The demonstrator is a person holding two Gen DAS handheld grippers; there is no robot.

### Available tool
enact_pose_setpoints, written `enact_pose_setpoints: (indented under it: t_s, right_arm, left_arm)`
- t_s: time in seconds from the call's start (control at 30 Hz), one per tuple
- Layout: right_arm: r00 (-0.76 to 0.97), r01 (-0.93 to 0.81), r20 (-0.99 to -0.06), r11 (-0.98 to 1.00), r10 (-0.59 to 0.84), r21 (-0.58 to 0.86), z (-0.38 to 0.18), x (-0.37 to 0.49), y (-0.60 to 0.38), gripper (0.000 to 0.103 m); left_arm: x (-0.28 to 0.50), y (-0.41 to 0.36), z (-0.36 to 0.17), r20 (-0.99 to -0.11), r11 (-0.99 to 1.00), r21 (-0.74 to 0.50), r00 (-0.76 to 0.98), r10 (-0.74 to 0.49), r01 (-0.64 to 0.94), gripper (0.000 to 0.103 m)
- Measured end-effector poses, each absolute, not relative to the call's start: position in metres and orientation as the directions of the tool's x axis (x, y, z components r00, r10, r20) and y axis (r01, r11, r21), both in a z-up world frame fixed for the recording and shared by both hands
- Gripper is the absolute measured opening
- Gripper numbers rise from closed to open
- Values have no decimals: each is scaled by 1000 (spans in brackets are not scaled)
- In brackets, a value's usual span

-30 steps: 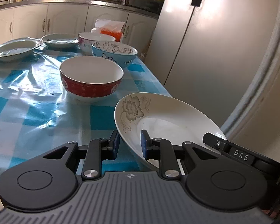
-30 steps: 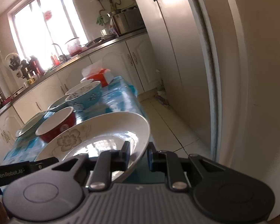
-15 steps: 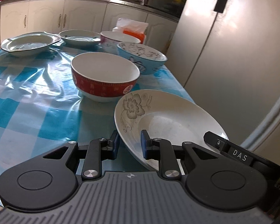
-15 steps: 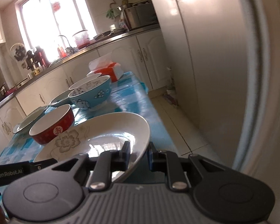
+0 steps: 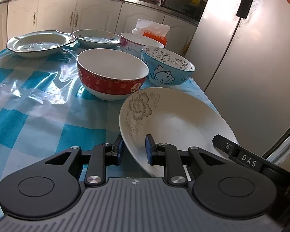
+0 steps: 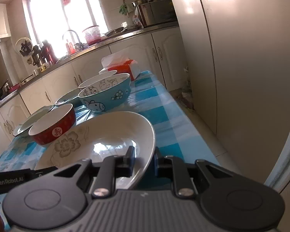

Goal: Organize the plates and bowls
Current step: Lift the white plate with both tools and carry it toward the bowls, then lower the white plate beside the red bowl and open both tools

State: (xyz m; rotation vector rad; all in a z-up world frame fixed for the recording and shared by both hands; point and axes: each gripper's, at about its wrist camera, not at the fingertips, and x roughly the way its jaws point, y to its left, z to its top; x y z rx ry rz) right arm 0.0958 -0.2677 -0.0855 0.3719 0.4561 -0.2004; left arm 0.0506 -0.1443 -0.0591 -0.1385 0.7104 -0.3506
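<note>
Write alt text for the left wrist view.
The left tongs grip the rim of a white flowered plate over a blue checked table. Behind it stand a red bowl, a blue cartoon bowl, more dishes and kitchen cabinets.

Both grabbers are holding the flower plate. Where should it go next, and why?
Probably carry the flower plate forward and left, toward the two plates at the table's far end. The left gripper and right gripper each clamp its rim, and the red bowl stands right ahead, so lift over it.
</note>
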Motion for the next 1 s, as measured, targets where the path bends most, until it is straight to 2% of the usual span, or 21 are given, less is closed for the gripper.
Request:
enact_pose_setpoints:
  t_s: [0.17, 0.27, 0.33, 0.37, 0.4, 0.43, 0.57, 0.63, 0.7, 0.8, 1.0]
  right_arm:
    - [879, 272, -464, 913, -107, 304, -85, 94, -266, 18]
    - [880, 265, -466, 911, -94, 317, -84, 93, -266, 23]
    - [886, 260, -457, 899, -77, 353, -81, 88, -269, 38]
    - [888, 266, -452, 893, -81, 363, -79, 84, -270, 50]
    - [890, 271, -448, 890, -86, 368, -77, 80, -271, 57]
    - [891, 274, -445, 887, -89, 372, -75, 74, -271, 59]
    - [889, 290, -449, 873, -94, 392, -70, 57, -268, 71]
    - [889, 290, -448, 873, -94, 392, -68, 48, -262, 77]
    - [888, 286, -450, 876, -91, 388, -67, 39, -254, 84]
    - [895, 248, -444, 882, -50, 400, -66, 30, -240, 91]
    - [893, 178, -449, 906, 15, 385, -67, 17, -207, 96]
  left_arm:
    - [48, -146, -59, -606, 932, -236, 708, -364, 277, 22]
    - [49, -142, -58, -609, 927, -252, 698, -376, 279, 26]
    - [48, -138, -55, -612, 930, -257, 700, -368, 265, 33]
    - [47, -135, -53, -610, 930, -257, 703, -366, 262, 36]
    - [45, -133, -51, -605, 930, -258, 706, -367, 262, 44]
    - [43, -130, -48, -601, 929, -259, 710, -369, 264, 51]
    - [31, -115, -41, -596, 930, -268, 716, -364, 250, 65]
    - [23, -106, -37, -594, 932, -265, 720, -359, 246, 88]
    - [10, -97, -34, -586, 937, -245, 732, -349, 251, 99]
    - [-11, -78, -33, -586, 936, -236, 731, -351, 260, 102]
    - [-55, -39, -43, -600, 943, -235, 728, -332, 237, 103]
